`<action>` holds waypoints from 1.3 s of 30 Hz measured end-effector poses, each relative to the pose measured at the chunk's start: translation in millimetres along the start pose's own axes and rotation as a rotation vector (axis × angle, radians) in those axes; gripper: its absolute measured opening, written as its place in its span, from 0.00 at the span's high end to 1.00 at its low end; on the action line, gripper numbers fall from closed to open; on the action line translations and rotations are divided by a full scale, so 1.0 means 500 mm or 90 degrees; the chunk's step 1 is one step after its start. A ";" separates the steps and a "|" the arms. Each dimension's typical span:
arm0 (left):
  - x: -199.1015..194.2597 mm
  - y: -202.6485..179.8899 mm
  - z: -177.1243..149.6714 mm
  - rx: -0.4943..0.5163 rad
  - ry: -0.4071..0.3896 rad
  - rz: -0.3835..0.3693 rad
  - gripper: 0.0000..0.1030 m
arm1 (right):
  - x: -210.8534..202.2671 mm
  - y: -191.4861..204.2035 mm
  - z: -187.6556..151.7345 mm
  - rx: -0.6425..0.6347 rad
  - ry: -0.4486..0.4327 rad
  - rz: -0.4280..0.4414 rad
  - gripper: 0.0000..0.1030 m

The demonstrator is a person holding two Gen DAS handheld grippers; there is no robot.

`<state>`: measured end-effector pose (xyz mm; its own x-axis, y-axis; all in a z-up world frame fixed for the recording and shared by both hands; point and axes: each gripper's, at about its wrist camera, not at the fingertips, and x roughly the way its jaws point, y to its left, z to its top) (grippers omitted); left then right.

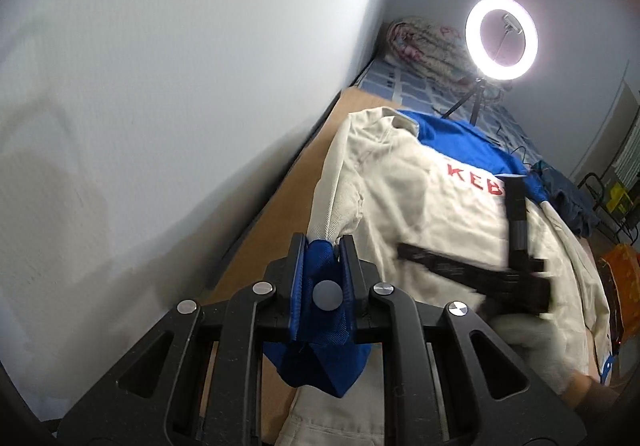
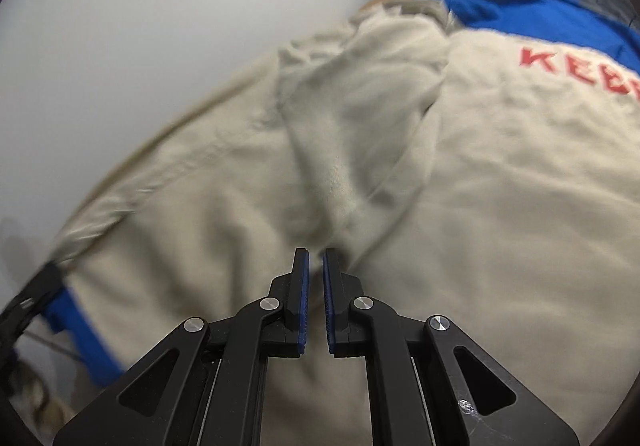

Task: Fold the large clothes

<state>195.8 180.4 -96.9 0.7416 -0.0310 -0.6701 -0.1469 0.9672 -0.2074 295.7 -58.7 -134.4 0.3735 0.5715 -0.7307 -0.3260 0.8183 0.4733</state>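
Note:
A large cream jacket (image 1: 432,206) with a blue yoke and red letters lies spread on a tan board. My left gripper (image 1: 323,242) is shut on the blue cuff (image 1: 320,302) of its sleeve, lifted off the board near the wall. My right gripper (image 1: 516,222) shows blurred over the jacket's back. In the right wrist view the right gripper (image 2: 315,256) hovers just above a creased fold of the cream jacket (image 2: 460,186), its jaws nearly together with a narrow gap and nothing between them. The blue cuff (image 2: 76,326) and left gripper show at the far left.
A white wall (image 1: 160,106) runs close along the board's left edge (image 1: 280,186). A lit ring light on a tripod (image 1: 502,38) stands behind the jacket on a blue patterned bedcover, with a rolled blanket (image 1: 424,46) beyond. Dark clothes (image 1: 568,198) lie at the right.

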 end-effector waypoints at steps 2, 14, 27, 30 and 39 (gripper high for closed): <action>-0.009 -0.006 0.002 0.012 -0.005 -0.004 0.86 | 0.031 0.011 0.000 0.007 0.009 0.003 0.94; -0.031 -0.077 -0.047 0.098 0.002 -0.040 0.86 | -0.060 -0.013 0.044 0.046 -0.022 0.028 0.39; -0.034 -0.166 -0.117 0.208 0.033 -0.070 0.89 | -0.048 0.082 0.229 0.020 -0.016 -0.008 0.79; -0.037 -0.176 -0.126 0.225 0.040 -0.076 0.89 | -0.038 0.086 0.220 0.019 0.006 -0.022 0.97; -0.072 -0.222 -0.188 0.301 0.047 -0.116 0.89 | -0.160 -0.012 0.139 0.072 -0.048 -0.009 0.99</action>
<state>123.7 50.5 -116.8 0.6766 -0.2112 -0.7054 0.3054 0.9522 0.0078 328.0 -105.1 -44.4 0.4437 0.5591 -0.7004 -0.2224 0.8258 0.5183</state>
